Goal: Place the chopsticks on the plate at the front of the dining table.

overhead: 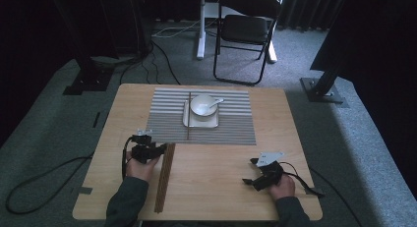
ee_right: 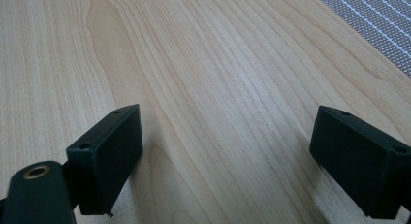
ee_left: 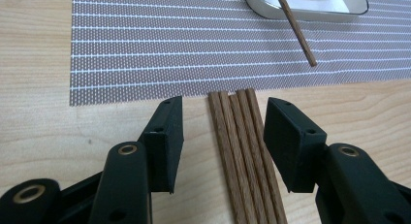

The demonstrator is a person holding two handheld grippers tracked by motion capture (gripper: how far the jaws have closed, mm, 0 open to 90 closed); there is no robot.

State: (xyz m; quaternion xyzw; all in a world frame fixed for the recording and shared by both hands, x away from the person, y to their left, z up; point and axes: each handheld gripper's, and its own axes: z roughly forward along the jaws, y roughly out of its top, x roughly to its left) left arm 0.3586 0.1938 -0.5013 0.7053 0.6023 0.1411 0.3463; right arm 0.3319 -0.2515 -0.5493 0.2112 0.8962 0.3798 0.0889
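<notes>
Table setting in progress, judged from the layout. Striped placemat (overhead: pixel 201 116) lies at the middle of the table's (overhead: pixel 231 187) far half. On it a white dish (overhead: pixel 199 120) carries a bowl (overhead: pixel 202 105) with a spoon (overhead: pixel 215 103). One single chopstick (overhead: pixel 189 116) already lies on the mat beside the dish's left side. That much looks done.

Left to do, by my reading: the bundle of chopsticks (overhead: pixel 165 178) is not yet gripped, and a second stick probably has to join the one on the mat.

Bundle position: on bare wood in the near-left part of the table, far tips just short of the mat's near edge, near ends close to the table's near edge. Long axis runs near edge to far edge, slightly leaning right toward the far end. The lone stick on the mat runs the same way, near end close to the mat's near edge.

Left gripper (ee_left: pixel 222 136): fingers spread wide, straddling the far tips of the bundle; in the left gripper view four or five sticks lie side by side between them, touched by neither finger (ee_left: pixel 167 141).

Right gripper (ee_right: pixel 228 156): fingers spread, nothing between them, low over bare wood near the near-right corner, well apart from the sticks.
</notes>
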